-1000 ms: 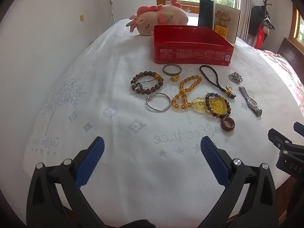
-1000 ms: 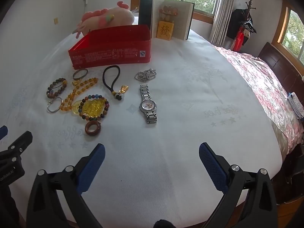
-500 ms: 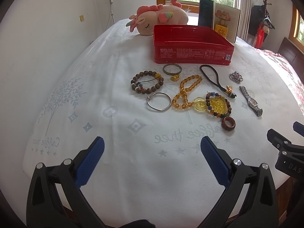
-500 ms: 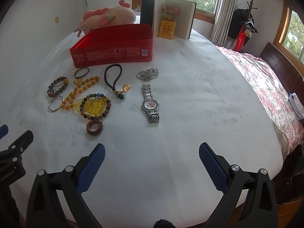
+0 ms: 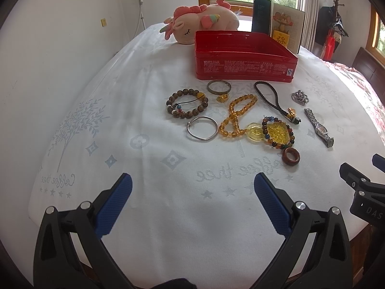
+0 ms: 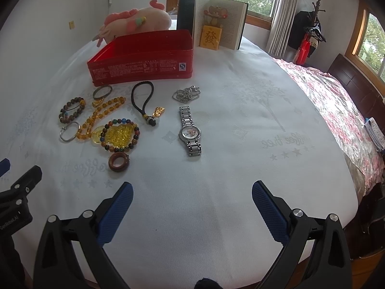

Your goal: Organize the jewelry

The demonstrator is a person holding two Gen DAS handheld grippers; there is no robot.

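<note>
Jewelry lies on the white bedcover before an open red tin (image 5: 245, 55) (image 6: 144, 60). There is a brown bead bracelet (image 5: 187, 103), a silver bangle (image 5: 202, 128), amber beads (image 5: 237, 116), a yellow pendant bracelet (image 5: 278, 132) (image 6: 119, 134), a wooden ring (image 5: 291, 157) (image 6: 119, 161), a black cord charm (image 6: 144, 101), a silver watch (image 6: 190, 131) (image 5: 318, 127) and a silver chain (image 6: 186, 93). My left gripper (image 5: 192, 192) is open and empty, short of the jewelry. My right gripper (image 6: 192, 200) is open and empty, near the watch.
A pink plush toy (image 5: 199, 20) and an open book with a yellow block (image 6: 213, 24) stand behind the tin. A floral quilt (image 6: 336, 101) covers the bed's right side. The bed edge runs just below both grippers.
Both grippers have moved slightly forward toward the jewelry; the items look a little nearer. Both stay open and nothing on the bed has moved.
</note>
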